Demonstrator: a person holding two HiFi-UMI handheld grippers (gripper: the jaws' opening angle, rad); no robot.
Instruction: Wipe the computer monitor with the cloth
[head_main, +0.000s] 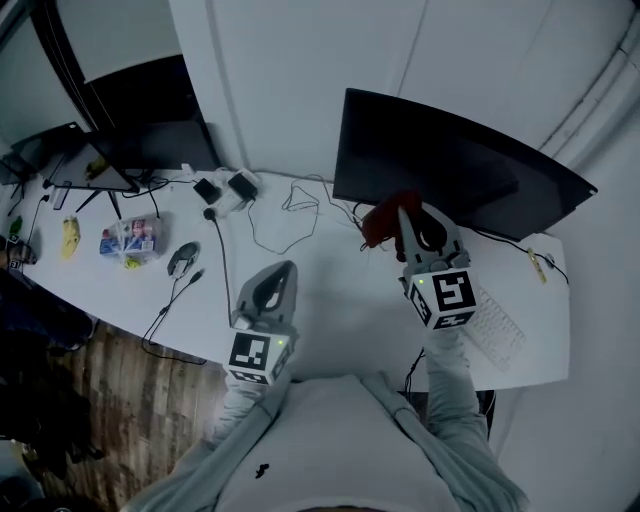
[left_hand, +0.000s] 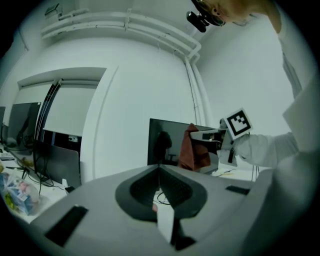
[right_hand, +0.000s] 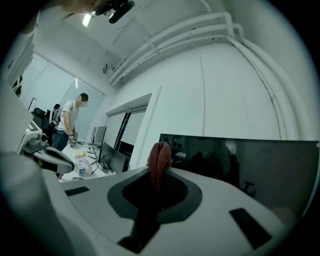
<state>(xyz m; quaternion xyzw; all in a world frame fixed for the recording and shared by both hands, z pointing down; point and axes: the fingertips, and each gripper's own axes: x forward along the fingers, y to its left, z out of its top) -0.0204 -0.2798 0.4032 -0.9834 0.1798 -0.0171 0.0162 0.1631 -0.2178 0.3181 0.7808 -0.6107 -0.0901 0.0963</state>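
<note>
A dark computer monitor (head_main: 450, 160) stands at the back right of the white desk (head_main: 330, 290); its screen is black. My right gripper (head_main: 403, 212) is shut on a reddish-brown cloth (head_main: 384, 220), held just in front of the screen's lower left part. The cloth (right_hand: 159, 165) sticks up between the closed jaws in the right gripper view, with the monitor (right_hand: 250, 170) right behind it. My left gripper (head_main: 283, 272) hovers over the desk's middle, shut and empty. The left gripper view shows the cloth (left_hand: 195, 150) hanging before the monitor (left_hand: 167, 142).
A white keyboard (head_main: 495, 325) lies at the desk's right front. Cables (head_main: 285, 215), chargers (head_main: 225, 188), a mouse (head_main: 182, 258), a snack packet (head_main: 130, 238) and a banana (head_main: 70, 236) lie to the left. More monitors (head_main: 150, 145) stand at the far left. A person (right_hand: 67, 122) stands far off.
</note>
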